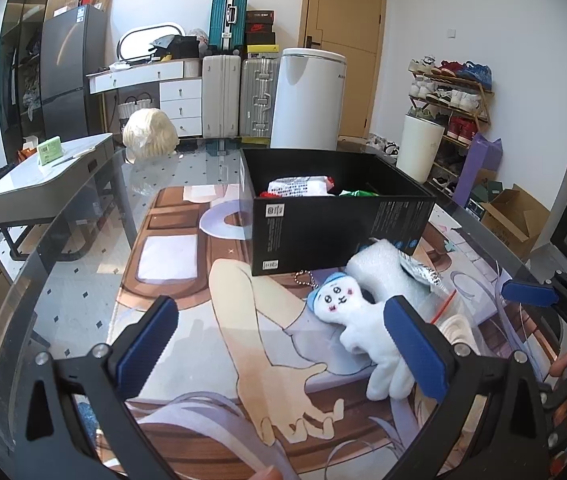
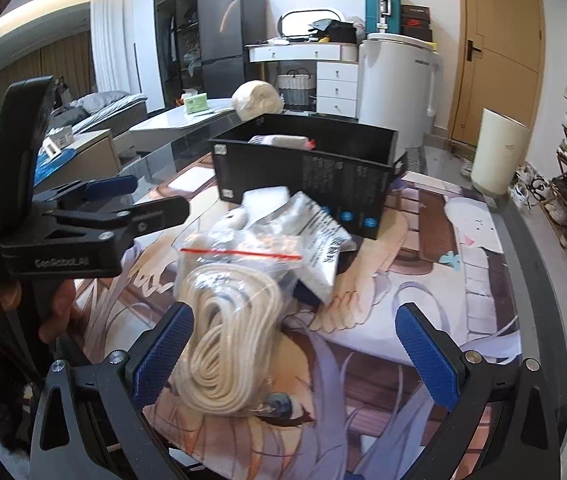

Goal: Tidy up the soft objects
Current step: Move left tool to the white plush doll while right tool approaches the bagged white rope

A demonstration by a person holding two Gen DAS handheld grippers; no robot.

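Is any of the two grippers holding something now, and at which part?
Nothing is held. The left gripper is open beside the plush toy; the right gripper is open around the bagged rope.

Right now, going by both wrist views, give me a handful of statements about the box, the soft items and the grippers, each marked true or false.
1. The black box already holds items. True.
2. The white plush toy lies inside the box. False: it lies on the printed mat in front of the box.
3. The left gripper is shut on the plush toy. False: its jaws stand wide open, one pad beside the toy.
4. The coiled rope sits in a clear bag with a red strip. True.
5. The right gripper is open, with the rope near its left pad. True.
6. The box has a lid on. False: its top is open.
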